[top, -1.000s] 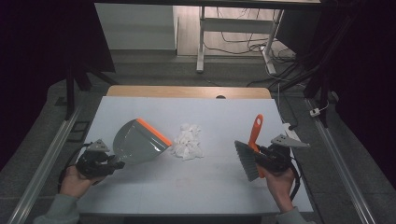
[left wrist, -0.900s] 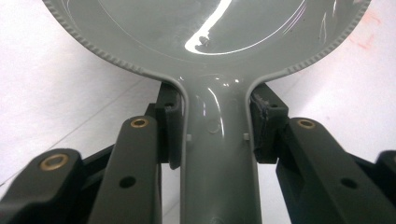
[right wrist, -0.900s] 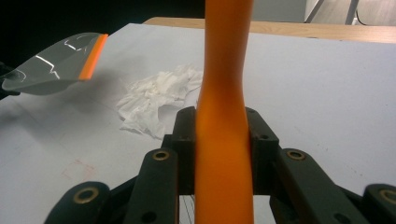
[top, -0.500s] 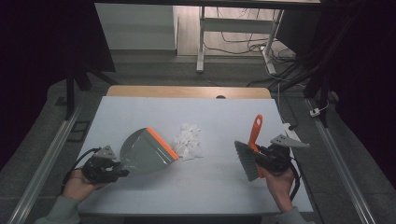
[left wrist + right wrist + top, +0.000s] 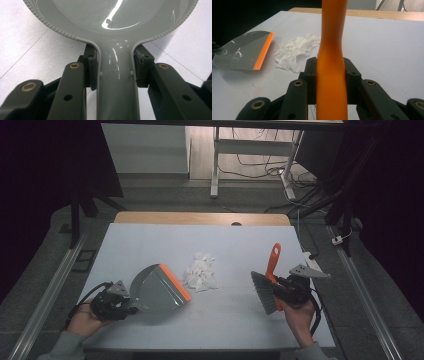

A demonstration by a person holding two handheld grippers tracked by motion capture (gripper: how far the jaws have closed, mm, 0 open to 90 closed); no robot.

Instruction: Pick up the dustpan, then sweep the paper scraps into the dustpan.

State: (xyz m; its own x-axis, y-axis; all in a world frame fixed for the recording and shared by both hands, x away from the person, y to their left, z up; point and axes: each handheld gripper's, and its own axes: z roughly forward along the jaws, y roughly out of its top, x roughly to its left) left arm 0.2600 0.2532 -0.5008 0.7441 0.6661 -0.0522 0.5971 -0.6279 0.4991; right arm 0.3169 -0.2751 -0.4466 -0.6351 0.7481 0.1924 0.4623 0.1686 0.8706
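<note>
Your left gripper (image 5: 112, 304) is clamped on the grey handle of the dustpan (image 5: 159, 289); in the left gripper view both pads (image 5: 91, 72) press against the handle's sides. The pan lies low on the white table (image 5: 150, 240) with its orange lip (image 5: 174, 282) facing the pile of crumpled white tissue (image 5: 201, 272), just beside it but not under it. Your right gripper (image 5: 289, 292) is closed around the orange handle of the hand brush (image 5: 267, 285), the jaws squeezing it from both sides in the right gripper view. The grey bristles (image 5: 263, 292) point down toward the table, on the far side of the tissue from the pan and clearly apart from it.

So both tools are in hand and the pan looks set as a catcher. The sweeping itself is not yet done: no tissue lies in the pan. What is left, as I judge it, is to bring the bristles in behind the pile and push it across the orange lip.
</note>
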